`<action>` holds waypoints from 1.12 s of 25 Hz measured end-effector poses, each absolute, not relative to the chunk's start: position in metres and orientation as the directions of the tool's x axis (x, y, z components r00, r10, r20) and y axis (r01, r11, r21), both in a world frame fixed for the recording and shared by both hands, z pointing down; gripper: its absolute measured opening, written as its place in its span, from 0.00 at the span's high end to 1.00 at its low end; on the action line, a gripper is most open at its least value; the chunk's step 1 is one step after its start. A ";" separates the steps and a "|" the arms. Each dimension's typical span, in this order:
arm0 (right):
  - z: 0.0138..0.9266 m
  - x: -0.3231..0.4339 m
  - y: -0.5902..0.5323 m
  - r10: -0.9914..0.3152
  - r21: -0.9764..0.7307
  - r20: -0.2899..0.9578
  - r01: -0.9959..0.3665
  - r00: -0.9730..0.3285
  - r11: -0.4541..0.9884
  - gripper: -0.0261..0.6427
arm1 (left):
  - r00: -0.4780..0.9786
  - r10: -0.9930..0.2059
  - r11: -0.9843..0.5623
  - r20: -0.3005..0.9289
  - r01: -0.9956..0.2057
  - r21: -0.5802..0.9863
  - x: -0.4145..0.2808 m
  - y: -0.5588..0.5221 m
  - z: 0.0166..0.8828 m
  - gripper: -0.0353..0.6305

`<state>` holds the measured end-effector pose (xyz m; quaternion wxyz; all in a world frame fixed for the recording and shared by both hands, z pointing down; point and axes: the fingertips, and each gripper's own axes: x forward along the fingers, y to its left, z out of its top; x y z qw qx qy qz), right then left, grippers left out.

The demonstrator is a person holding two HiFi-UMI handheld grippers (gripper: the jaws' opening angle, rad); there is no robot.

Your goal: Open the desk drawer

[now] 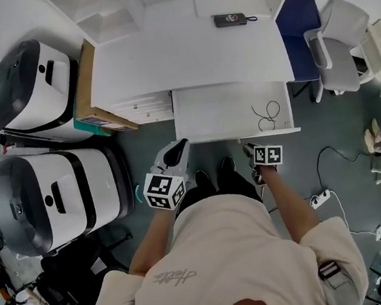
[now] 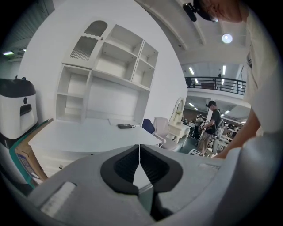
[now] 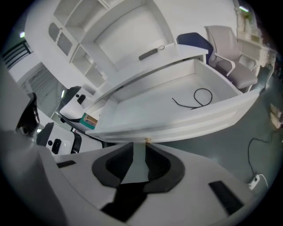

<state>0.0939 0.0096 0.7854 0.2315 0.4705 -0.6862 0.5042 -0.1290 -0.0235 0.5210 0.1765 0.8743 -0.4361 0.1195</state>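
The white desk point(image 1: 187, 60) has its wide drawer point(image 1: 233, 106) pulled out toward me, with a thin black cable point(image 1: 267, 114) lying inside. In the right gripper view the drawer point(image 3: 150, 108) fills the middle, and its small knob point(image 3: 148, 141) sits on the front edge just beyond my jaw tips. My right gripper point(image 1: 250, 150) hovers just below the drawer front, open, holding nothing. My left gripper point(image 1: 178, 148) is at the drawer's left corner, raised off it, with its tips shut together point(image 2: 139, 148) and empty.
A black remote-like device point(image 1: 230, 19) lies at the back of the desk. Two large white machines point(image 1: 33, 88) point(image 1: 52, 195) and a cardboard box point(image 1: 86, 92) crowd the left. A white chair point(image 1: 339, 46) stands at the right. A power strip point(image 1: 319, 199) lies on the floor.
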 end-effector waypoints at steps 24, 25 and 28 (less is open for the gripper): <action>0.473 0.078 -0.018 -0.826 -0.308 0.267 -0.856 -0.497 0.415 0.96 | 0.616 -0.751 -0.598 0.238 -0.787 0.151 -0.144 -0.021 0.466 0.92; 0.466 0.077 -0.019 -0.824 -0.294 0.257 -0.853 -0.504 0.430 0.96 | 0.610 -0.758 -0.591 0.232 -0.792 0.150 -0.143 -0.021 0.461 0.92; 0.446 0.074 -0.019 -0.818 -0.256 0.229 -0.843 -0.528 0.473 0.96 | 0.599 -0.772 -0.582 0.215 -0.801 0.143 -0.139 -0.024 0.444 0.92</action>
